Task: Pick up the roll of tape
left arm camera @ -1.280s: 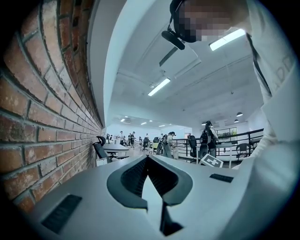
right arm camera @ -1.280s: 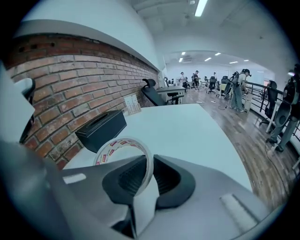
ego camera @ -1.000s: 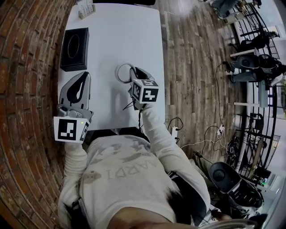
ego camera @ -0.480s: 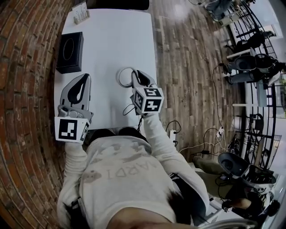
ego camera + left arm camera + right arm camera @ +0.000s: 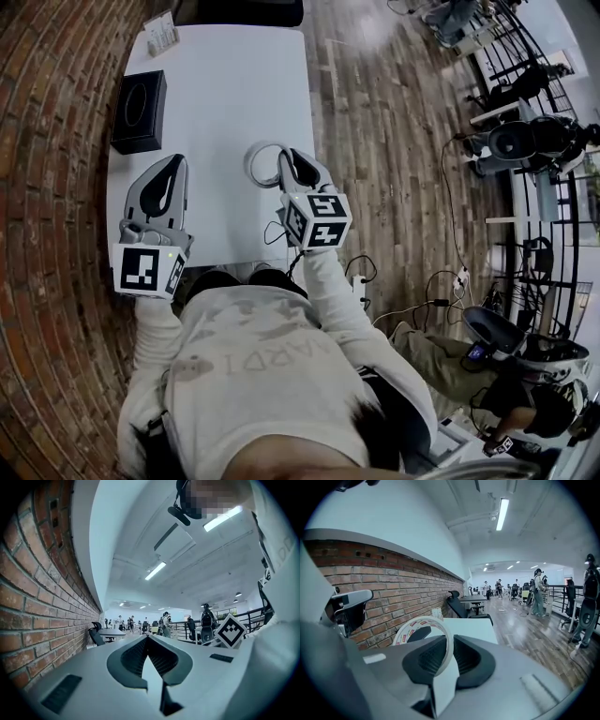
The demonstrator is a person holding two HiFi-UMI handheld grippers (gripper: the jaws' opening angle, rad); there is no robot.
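Observation:
The roll of tape [image 5: 262, 162] is a white ring, held on edge above the white table [image 5: 225, 84] near its front right part. My right gripper [image 5: 282, 157] is shut on the ring's wall, one pad inside and one outside. In the right gripper view the tape [image 5: 423, 629] stands upright between the dark pads [image 5: 468, 657] of the right gripper [image 5: 445, 644], its inner core printed in red. My left gripper [image 5: 165, 183] hangs over the table's left front corner. In its own view the left gripper [image 5: 147, 641] is shut and holds nothing.
A black tissue box [image 5: 138, 111] lies at the table's left side, and a small card holder [image 5: 161, 33] stands at the far left corner. A dark office chair [image 5: 239, 11] sits beyond the far edge. A brick wall [image 5: 47, 187] runs along the left; wooden floor [image 5: 394, 141] lies right.
My right gripper has risen with the tape ring in it, lifting the ring off the table. The left gripper has drifted slightly and stays shut.

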